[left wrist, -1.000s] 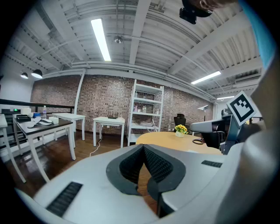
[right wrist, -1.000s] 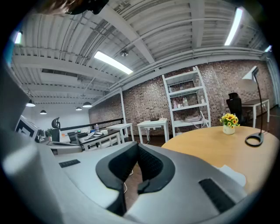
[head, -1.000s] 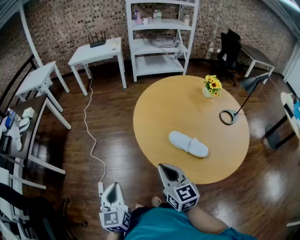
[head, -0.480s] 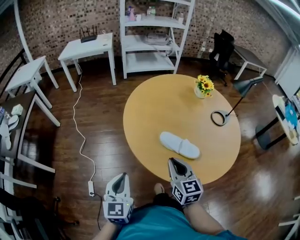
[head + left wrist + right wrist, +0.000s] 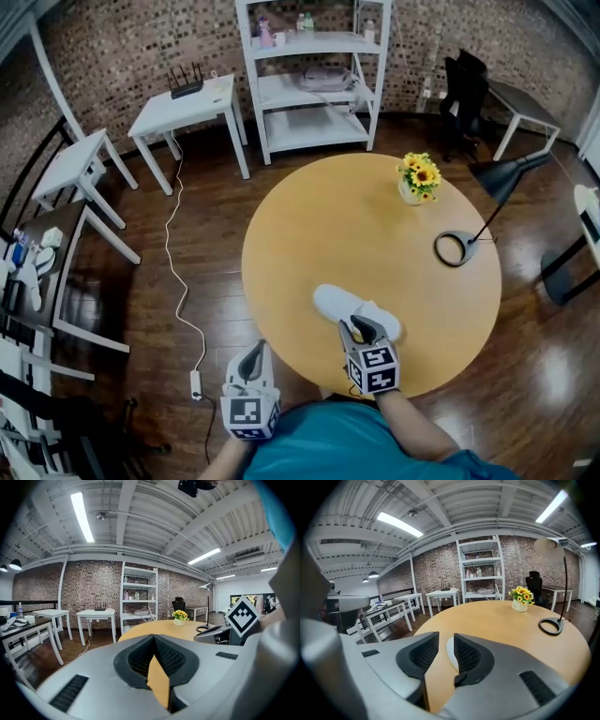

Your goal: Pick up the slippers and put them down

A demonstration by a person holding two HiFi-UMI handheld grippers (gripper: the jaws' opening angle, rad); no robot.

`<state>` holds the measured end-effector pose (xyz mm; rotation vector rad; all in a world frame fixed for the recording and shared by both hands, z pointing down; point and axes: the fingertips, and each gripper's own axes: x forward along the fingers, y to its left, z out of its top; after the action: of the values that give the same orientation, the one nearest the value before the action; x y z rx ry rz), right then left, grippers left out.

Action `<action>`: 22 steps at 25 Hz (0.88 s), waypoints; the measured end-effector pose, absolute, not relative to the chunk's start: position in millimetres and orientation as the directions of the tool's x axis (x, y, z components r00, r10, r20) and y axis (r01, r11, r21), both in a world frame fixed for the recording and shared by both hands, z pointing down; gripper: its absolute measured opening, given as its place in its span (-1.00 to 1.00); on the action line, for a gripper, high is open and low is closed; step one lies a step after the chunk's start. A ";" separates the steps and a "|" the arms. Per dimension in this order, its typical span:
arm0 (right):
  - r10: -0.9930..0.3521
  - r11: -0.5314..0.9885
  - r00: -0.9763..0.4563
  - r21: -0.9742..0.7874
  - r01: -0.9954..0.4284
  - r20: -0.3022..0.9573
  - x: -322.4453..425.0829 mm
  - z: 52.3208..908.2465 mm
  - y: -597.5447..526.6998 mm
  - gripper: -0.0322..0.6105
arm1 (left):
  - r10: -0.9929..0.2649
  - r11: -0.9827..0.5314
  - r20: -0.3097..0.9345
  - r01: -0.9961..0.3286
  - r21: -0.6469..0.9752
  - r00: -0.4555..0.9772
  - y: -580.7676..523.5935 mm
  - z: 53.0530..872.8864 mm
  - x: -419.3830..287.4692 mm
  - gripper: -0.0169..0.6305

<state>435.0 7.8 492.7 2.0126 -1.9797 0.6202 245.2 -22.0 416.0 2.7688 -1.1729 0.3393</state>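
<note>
round table (image 5: 319, 225): flower vase (image 5: 417, 183), desk lamp (image 5: 502, 177) | white shelf (image 5: 281, 92) | side table (image 5: 192, 112): possibly a router (image 5: 187, 89)

Plenty of room: bench (image 5: 309, 225) bare from centre out to 9 and 12 o'clock. Upright flower pot (image 5: 418, 178) guards 1 o'clock, near rim. At 3 o'clock, lamp base (image 5: 457, 249), stem leaning out past rim. At 6 o'clock edge, slippers (image 5: 349, 307) in way. Floor off 9 o'clock: cable (image 5: 173, 258) trailing, white tables (image 5: 192, 103) beyond.
</note>
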 end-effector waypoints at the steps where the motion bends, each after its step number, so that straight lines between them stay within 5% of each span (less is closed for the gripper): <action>1: -0.877 -0.046 -0.015 -0.116 -0.992 0.480 442.1 500.9 4.7 -0.49 | -0.689 -0.698 0.258 -0.716 0.017 0.678 -23.0 421.5 254.7 -0.93; 13: -0.739 -0.085 -0.059 -0.180 -0.980 0.671 508.7 609.8 -19.4 -0.41 | -0.563 -0.758 0.426 -0.647 0.074 0.708 -29.3 528.0 377.4 -0.93; 20: -0.698 -0.077 -0.110 -0.228 -0.971 0.707 501.9 638.0 -29.7 -0.42 | -0.543 -0.762 0.461 -0.642 0.082 0.702 -20.1 539.1 391.3 -0.93; 22: -0.699 -0.070 -0.107 -0.216 -0.974 0.707 502.4 642.9 -32.9 -0.59 | -0.547 -0.755 0.468 -0.651 0.084 0.694 -19.0 541.6 388.8 -0.93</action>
<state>502.4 -32.9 642.9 1.7937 -1.8344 0.9949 388.8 -19.0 541.6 2.6626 -0.9579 0.6195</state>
